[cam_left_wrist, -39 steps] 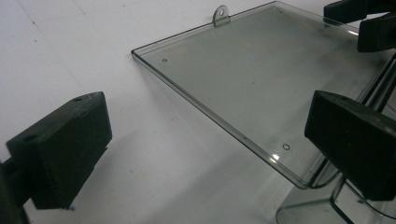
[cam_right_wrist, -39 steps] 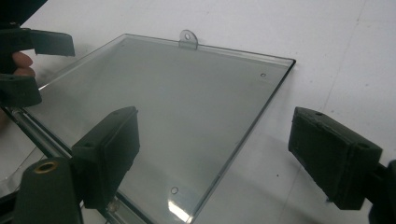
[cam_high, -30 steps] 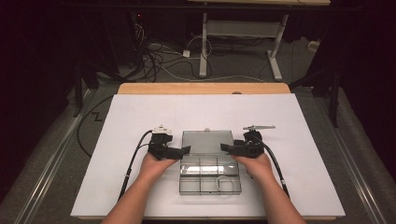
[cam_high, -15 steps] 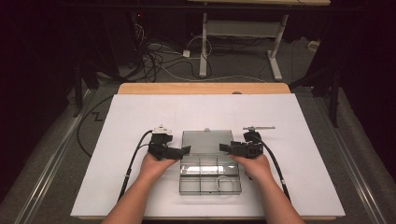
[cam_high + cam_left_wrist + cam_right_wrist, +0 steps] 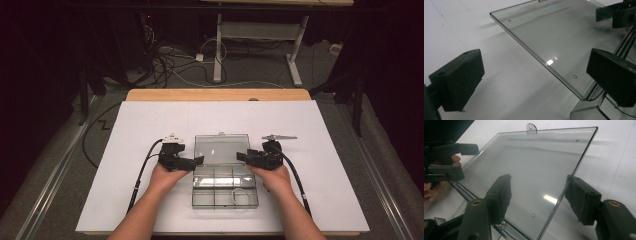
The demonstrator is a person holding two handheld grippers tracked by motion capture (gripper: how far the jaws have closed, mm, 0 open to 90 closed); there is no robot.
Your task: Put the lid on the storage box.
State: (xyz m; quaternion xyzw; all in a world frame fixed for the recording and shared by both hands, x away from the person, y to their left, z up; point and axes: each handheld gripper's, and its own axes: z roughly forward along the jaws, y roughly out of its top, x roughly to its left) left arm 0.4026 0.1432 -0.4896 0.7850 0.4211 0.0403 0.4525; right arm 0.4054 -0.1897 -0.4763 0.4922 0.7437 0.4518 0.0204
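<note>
Lying open near the middle of the white table (image 5: pixel 150 125), the clear plastic box (image 5: pixel 225 189) has its long side running left to right, with its lid (image 5: pixel 221 148) folded back away from the person and the hanging tab at the far edge. At the lid's left edge the left gripper (image 5: pixel 199 161) stands wide, the edge between its jaws, untouched. With jaws that have just been closing, the right gripper (image 5: pixel 241 156) straddles the lid's right edge at a middling gap, pads not pressing

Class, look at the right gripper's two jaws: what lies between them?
The side edge of the box's clear lid lies between the right gripper jaws, untouched, seen in the right gripper view.
</note>
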